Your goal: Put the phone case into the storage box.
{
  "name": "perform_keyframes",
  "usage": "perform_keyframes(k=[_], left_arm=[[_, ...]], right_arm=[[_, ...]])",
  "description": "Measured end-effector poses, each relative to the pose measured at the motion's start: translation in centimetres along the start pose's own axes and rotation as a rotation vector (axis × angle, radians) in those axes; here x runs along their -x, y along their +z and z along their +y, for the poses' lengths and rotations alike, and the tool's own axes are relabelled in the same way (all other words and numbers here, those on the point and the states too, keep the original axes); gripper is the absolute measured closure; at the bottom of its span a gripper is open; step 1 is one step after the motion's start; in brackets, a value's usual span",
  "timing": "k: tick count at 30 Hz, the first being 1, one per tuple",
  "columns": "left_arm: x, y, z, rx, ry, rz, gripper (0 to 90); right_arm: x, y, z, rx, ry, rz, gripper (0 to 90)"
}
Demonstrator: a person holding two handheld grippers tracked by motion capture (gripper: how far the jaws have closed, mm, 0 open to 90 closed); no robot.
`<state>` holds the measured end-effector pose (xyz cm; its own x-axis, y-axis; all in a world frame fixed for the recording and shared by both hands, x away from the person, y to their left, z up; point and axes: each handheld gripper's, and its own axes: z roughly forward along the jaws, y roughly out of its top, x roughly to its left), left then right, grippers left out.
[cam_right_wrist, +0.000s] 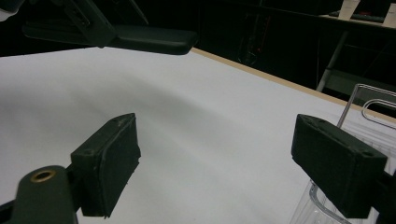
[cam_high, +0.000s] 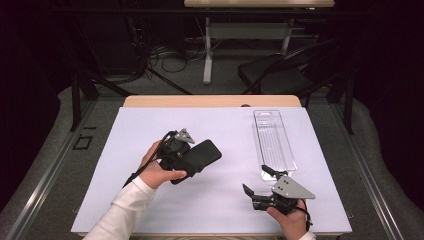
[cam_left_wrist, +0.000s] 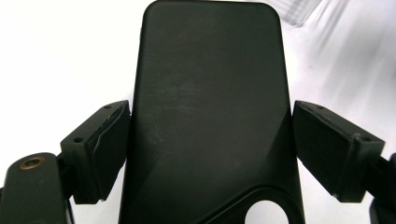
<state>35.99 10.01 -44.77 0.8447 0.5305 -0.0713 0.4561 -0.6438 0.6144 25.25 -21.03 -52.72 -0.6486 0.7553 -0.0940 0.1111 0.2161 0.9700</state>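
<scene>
Left tongs [cam_left_wrist: 208, 149] clamp the black case [cam_left_wrist: 210, 107] between them.

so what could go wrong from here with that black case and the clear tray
The left tool holds the black case by its long edges only, near one end, so most of it sticks out unsupported and could tilt or slip. In the left gripper view one pad touches the case while the other seems to sit slightly off it, so the grip may be weak. The clear tray lies loose on the white table cover by the open right tool, which could nudge it.
</scene>
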Motion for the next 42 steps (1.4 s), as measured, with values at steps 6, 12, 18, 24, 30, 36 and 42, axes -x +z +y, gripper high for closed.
perform_keyframes(k=[6,12,18,24,30,36,42], left_arm=[[0.8,0.5,0.8,-0.002,0.017,-0.016,14.8],[1.3,0.5,1.1,0.001,0.034,-0.029,14.8],[1.7,0.7,1.2,0.001,0.048,-0.035,14.8],[1.9,0.8,1.2,-0.009,0.058,-0.043,14.8],[1.8,0.7,1.1,-0.012,0.061,-0.044,14.8],[1.6,0.5,1.0,-0.008,0.052,-0.045,14.8],[1.3,0.2,0.9,-0.003,0.044,-0.043,14.8]], right_arm=[[0.0,0.0,0.0,-0.001,0.001,0.0,14.2],[0.0,0.0,0.0,-0.004,-0.003,0.001,14.2],[0.0,0.0,0.0,-0.005,-0.005,0.002,14.2],[-0.1,0.1,-0.1,-0.007,-0.004,0.001,14.1],[-0.1,0.1,0.0,-0.004,-0.007,-0.001,14.0],[-0.3,0.3,0.4,-0.003,-0.023,0.018,14.0],[-0.5,0.8,1.2,-0.026,-0.047,0.033,14.0]])
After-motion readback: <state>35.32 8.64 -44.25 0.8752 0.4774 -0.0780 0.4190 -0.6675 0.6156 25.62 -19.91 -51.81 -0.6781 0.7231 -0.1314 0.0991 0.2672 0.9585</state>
